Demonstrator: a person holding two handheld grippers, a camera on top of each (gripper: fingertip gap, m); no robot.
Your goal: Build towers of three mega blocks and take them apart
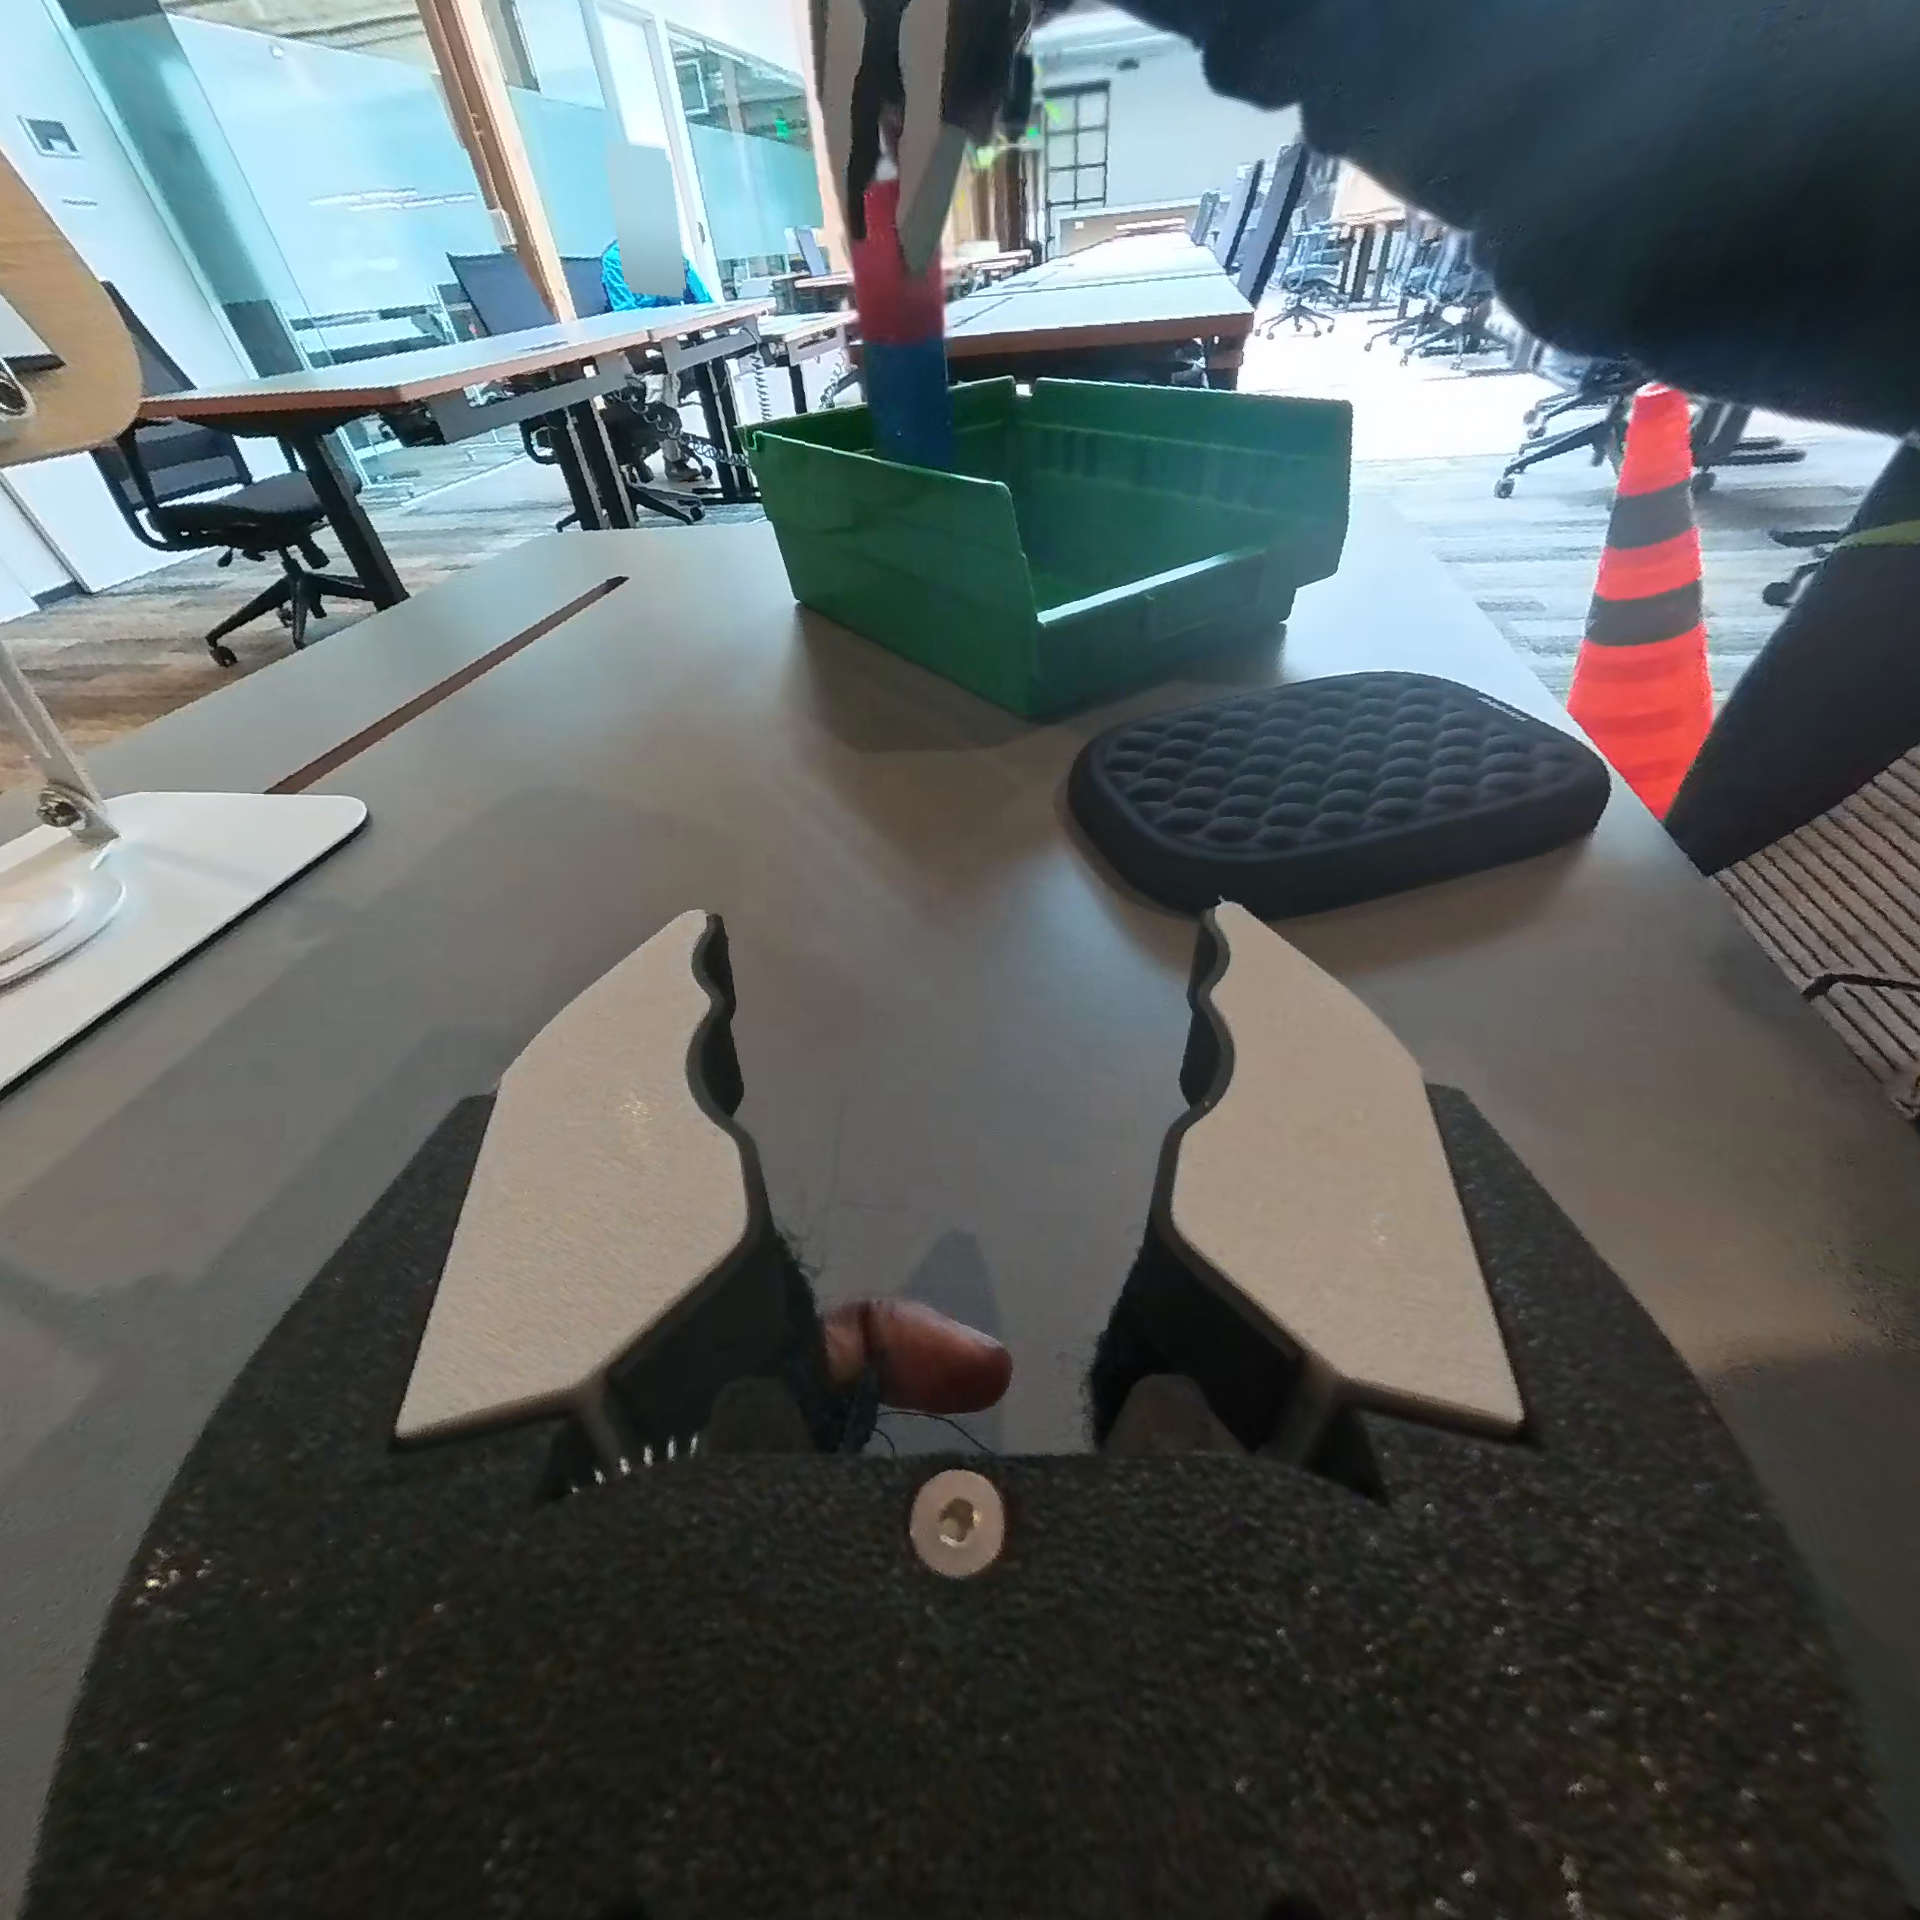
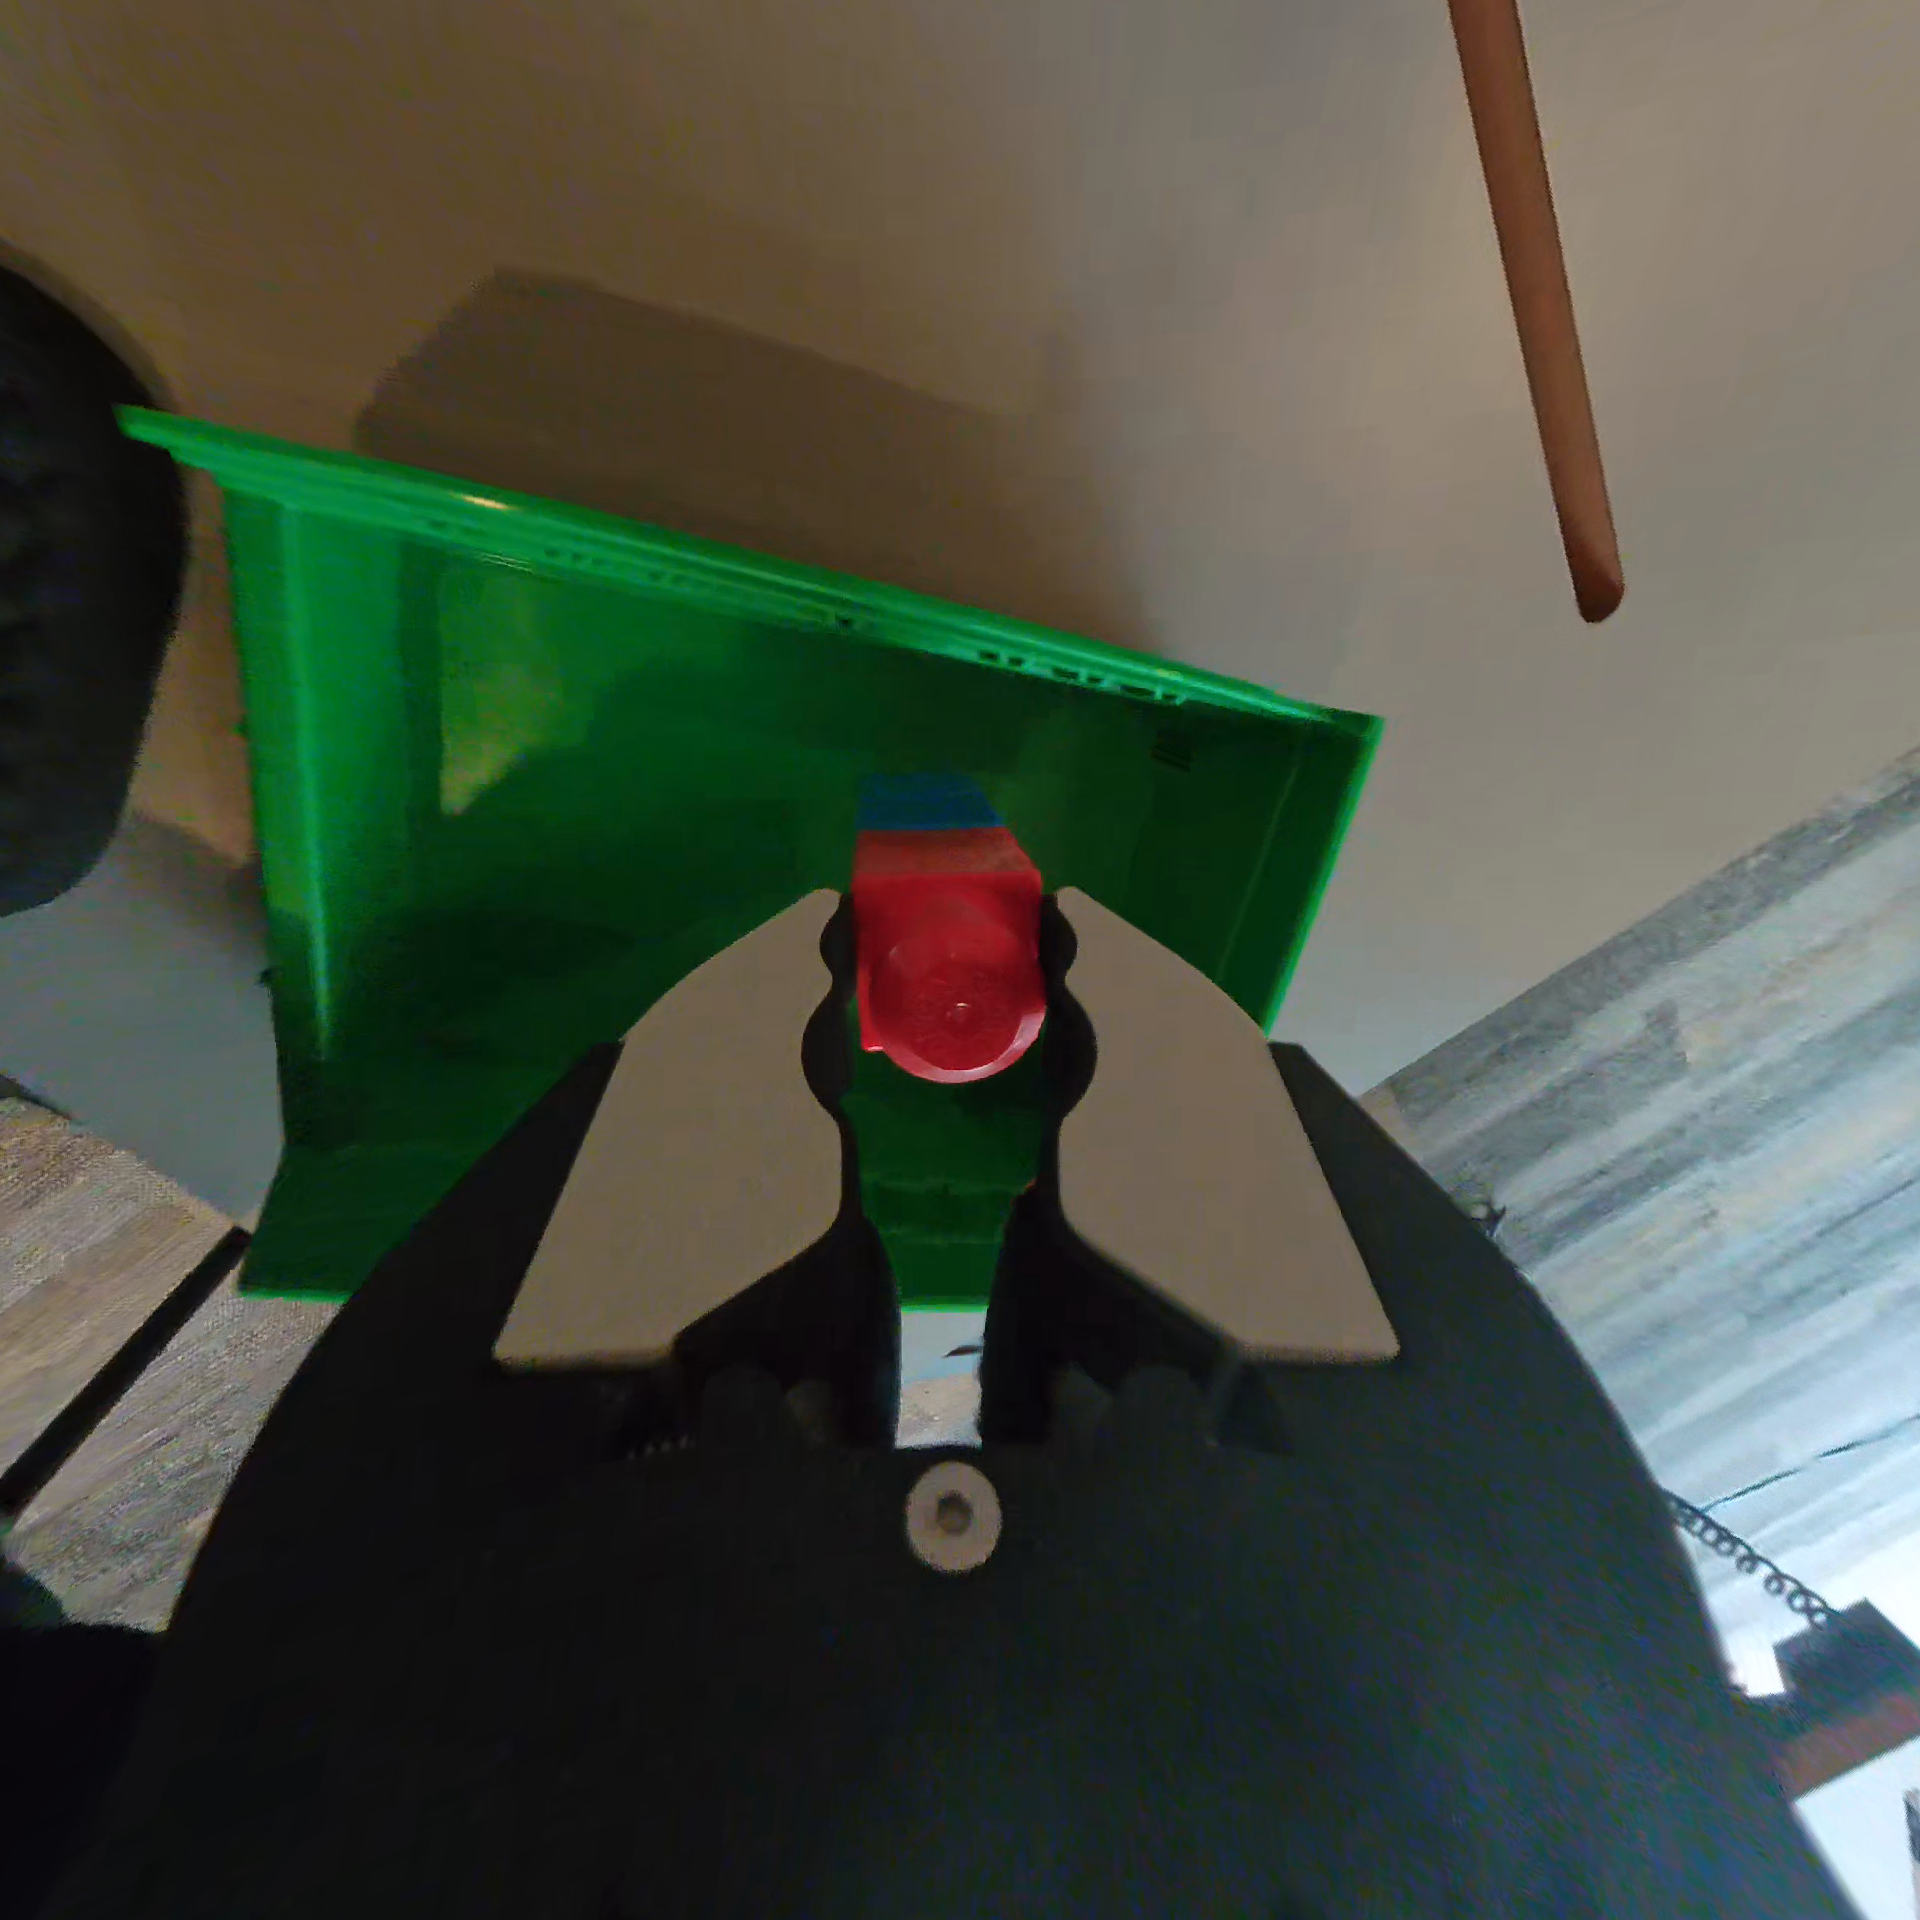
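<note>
The right gripper is clamped on the red block at the top of a stack, with a blue block joined below it. The stack hangs over the green bin, its lower end inside the bin near the far left corner. Whether a third block sits beneath the blue one cannot be told, so the tower may be complete or one short; pulling it apart seems to remain. The left gripper hovers low over the table's near edge, fingers apart and empty. A black pad lies near the right edge just beside the bin. A monitor base sits at the left edge. The bin's walls crowd the stack.
</note>
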